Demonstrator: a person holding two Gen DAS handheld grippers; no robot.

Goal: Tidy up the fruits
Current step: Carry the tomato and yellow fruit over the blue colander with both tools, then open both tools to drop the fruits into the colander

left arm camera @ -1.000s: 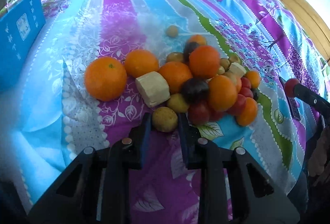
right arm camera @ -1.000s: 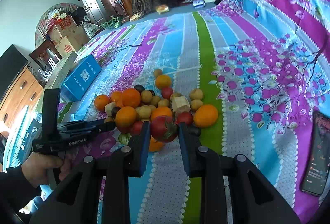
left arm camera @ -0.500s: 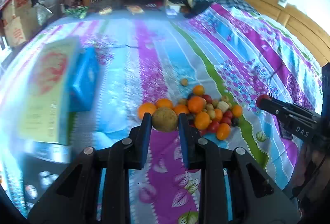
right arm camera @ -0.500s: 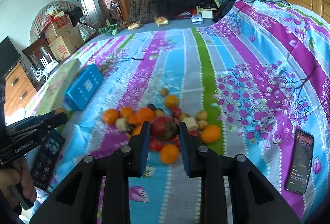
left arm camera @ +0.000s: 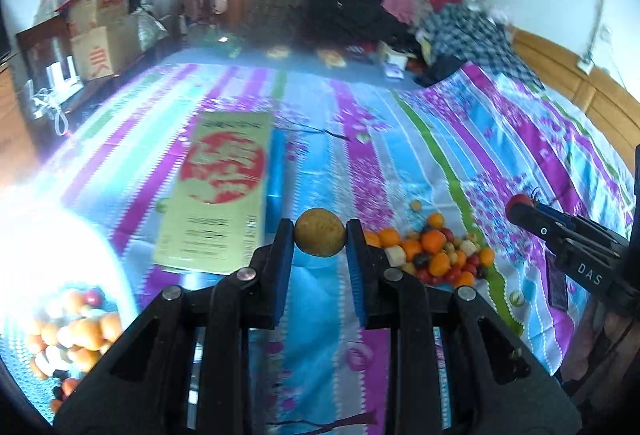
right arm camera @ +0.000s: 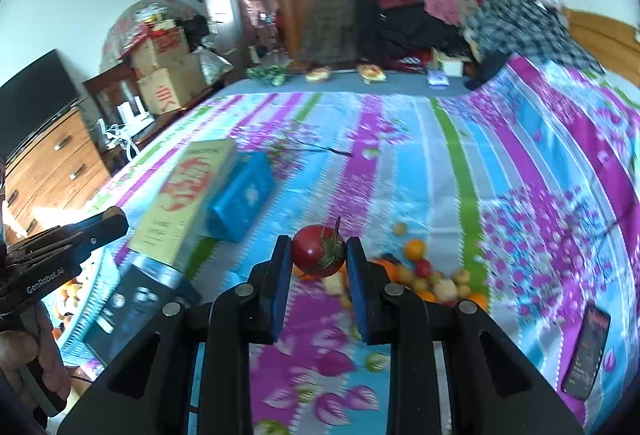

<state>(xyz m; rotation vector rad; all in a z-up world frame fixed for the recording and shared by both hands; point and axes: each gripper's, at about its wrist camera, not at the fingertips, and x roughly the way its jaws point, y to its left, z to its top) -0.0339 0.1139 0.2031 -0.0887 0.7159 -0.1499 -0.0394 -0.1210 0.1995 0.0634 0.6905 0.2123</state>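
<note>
The left gripper (left arm camera: 320,243) clamps a round tan fruit (left arm camera: 320,237), which shows no long axis, above the striped bedspread (left arm camera: 400,139). The right gripper (right arm camera: 318,253) pinches a red tomato (right arm camera: 316,251), its green stem (right arm camera: 334,235) pointing up and right, above the fruit pile (right arm camera: 432,281).

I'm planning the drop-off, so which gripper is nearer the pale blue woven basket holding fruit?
Left. The left gripper hangs over the rim of the pale blue woven basket; the right gripper is farther right, above the loose fruit pile.
</note>
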